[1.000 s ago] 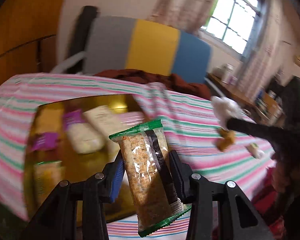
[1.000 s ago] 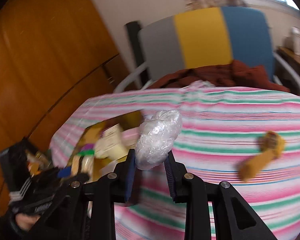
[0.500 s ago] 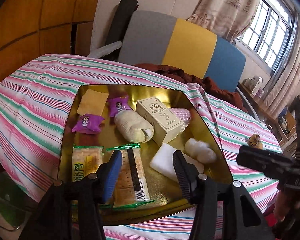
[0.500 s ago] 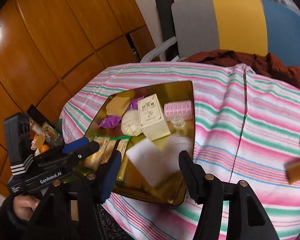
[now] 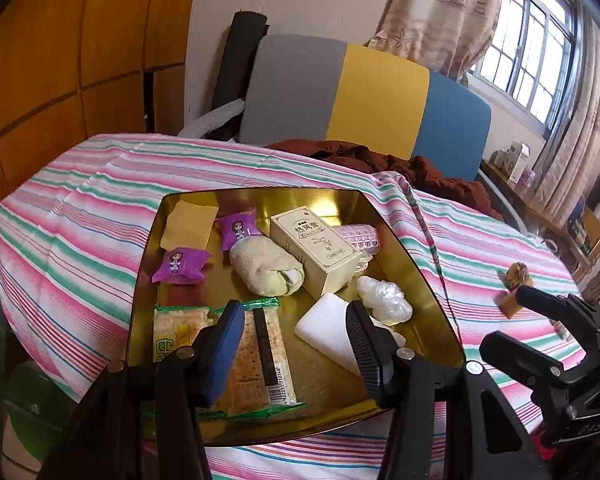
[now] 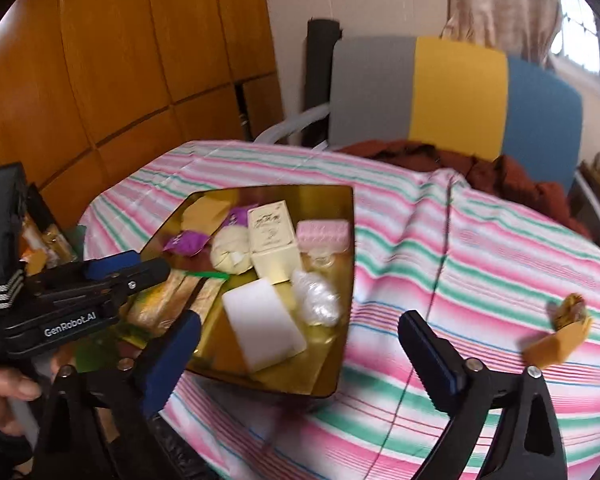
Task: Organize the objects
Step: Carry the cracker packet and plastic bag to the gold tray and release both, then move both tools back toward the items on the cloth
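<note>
- The gold tray (image 5: 400,240) sits on the striped cloth of the desk (image 5: 80,216), toward its left side, and holds the sorted things: two purple candy packets (image 5: 182,266), a cream box (image 5: 314,250), a rolled cream cloth (image 5: 266,266), a white block (image 5: 328,330), a clear plastic wad (image 5: 384,300) and cracker packs (image 5: 260,356).
- The left wrist view reads these sharply; the right wrist view blurs them, so the box's print and the packets are hard to make out there.
- The left hand-held gripper (image 5: 296,344) hangs over the tray's near edge, jaws parted and released, with a cracker pack lying below them.
- The right hand-held gripper (image 6: 300,350) stands wide apart and empty over the tray's near right corner; its jaws have just been opening.
- Only the right view shows a hand (image 6: 4,392) on the left tool's handle.
- A wrapped sweet (image 6: 572,310) and a tan piece (image 6: 556,344) lie on the cloth well right of the tray.
- A grey, yellow and blue chair (image 5: 380,100) stands beyond the desk.
</note>
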A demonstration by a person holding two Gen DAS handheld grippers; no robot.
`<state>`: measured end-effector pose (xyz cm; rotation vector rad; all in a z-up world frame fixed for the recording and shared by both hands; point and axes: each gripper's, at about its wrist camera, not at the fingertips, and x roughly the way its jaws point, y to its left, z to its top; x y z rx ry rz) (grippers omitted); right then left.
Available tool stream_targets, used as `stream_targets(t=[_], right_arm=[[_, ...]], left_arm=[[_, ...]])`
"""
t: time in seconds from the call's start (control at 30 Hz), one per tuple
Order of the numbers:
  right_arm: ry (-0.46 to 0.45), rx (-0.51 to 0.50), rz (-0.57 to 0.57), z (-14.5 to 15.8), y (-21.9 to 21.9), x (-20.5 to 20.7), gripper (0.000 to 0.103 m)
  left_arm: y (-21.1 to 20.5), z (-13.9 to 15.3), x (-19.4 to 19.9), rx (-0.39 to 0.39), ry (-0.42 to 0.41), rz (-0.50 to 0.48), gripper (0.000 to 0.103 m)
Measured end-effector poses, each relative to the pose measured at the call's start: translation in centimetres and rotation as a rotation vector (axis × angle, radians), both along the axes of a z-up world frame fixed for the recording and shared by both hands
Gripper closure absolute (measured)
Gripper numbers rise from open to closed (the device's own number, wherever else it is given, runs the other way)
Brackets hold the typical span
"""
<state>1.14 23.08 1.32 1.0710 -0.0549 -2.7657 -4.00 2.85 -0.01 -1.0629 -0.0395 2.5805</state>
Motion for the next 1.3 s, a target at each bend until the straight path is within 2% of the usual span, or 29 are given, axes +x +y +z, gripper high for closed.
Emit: stream_targets(t=[0.17,0.3,0.57,0.83,1.1,1.3], right_arm=[[-0.029,-0.025,-0.007,-0.4,1.0,0.3,0.000],[-0.010,-0.030,-0.047,-0.4,2.3,0.9,0.000],[-0.018,-0.051,-0.133,-0.6,5.2,1.4,0.000],[-0.086,-0.052,-0.199,-1.7,8.5,1.5,0.000],[-0.109,-0.067,-0.386,-1.2,15.7,2.5,0.000],[-0.087,-0.036,-0.525,0.0,21.6,3.6,0.000]], left_arm=[[1.0,0.8,0.8,-0.062,0.063,-0.019,0.050],[1.9,1.1,1.2,-0.083,0.079,-0.047,0.050],[3.6,1.4,2.0,-0.073,0.091,-0.124,0.050],[6.7,2.1,2.8,-0.074,0.100,-0.230,0.050],[11.3,1.4,4.0,-0.088,0.073,-0.374,0.050],[14.1,1.0,4.9,-0.110,0.063,-0.460,0.050]])
